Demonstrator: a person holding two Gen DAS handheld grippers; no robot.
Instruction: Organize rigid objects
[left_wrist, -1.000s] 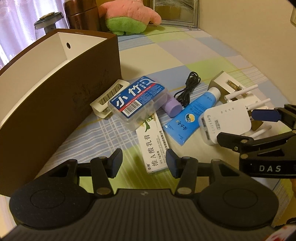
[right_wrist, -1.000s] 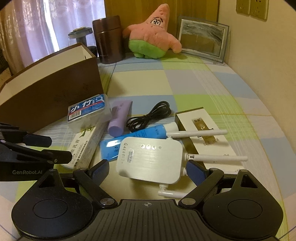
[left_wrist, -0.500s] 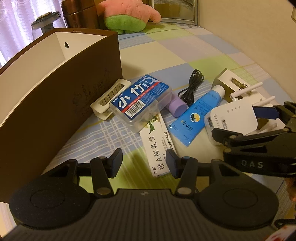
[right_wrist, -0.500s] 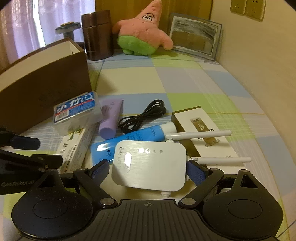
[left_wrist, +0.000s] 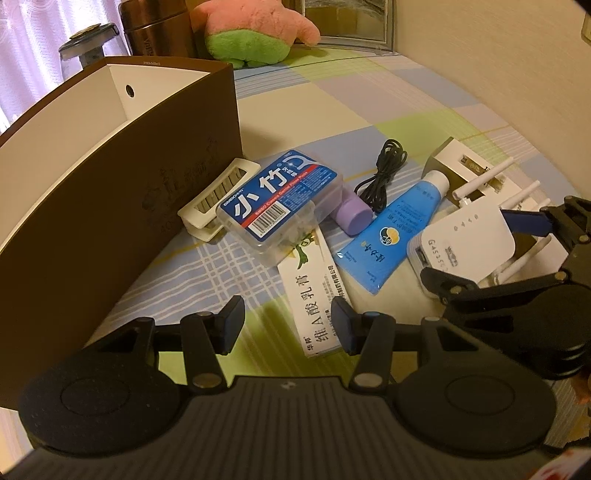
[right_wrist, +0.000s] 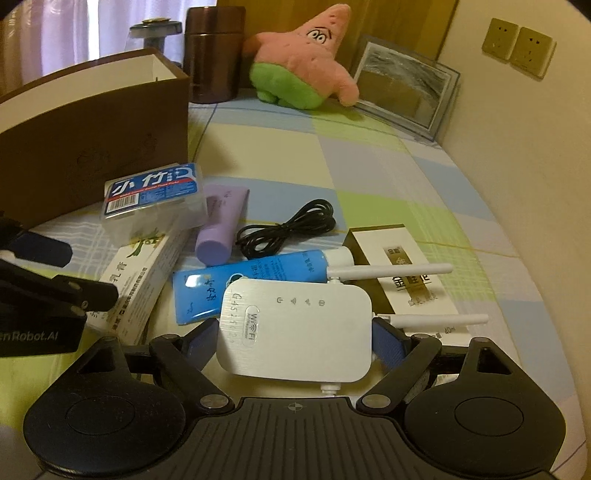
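Checked cloth (right_wrist: 369, 177); R tongs (right_wrist: 291, 341) prob. gripping WiFi extender (right_wrist: 295, 332).

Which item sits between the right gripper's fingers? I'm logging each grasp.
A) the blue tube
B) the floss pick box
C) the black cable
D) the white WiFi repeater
D: in the right wrist view the right gripper has its blue-padded fingers on both sides of the white WiFi repeater; the pictures do not settle whether it has clamped yet.

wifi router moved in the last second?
Yes. The router now sits between the right gripper fingers, lifted: in the left view it has shifted toward the blue tube.
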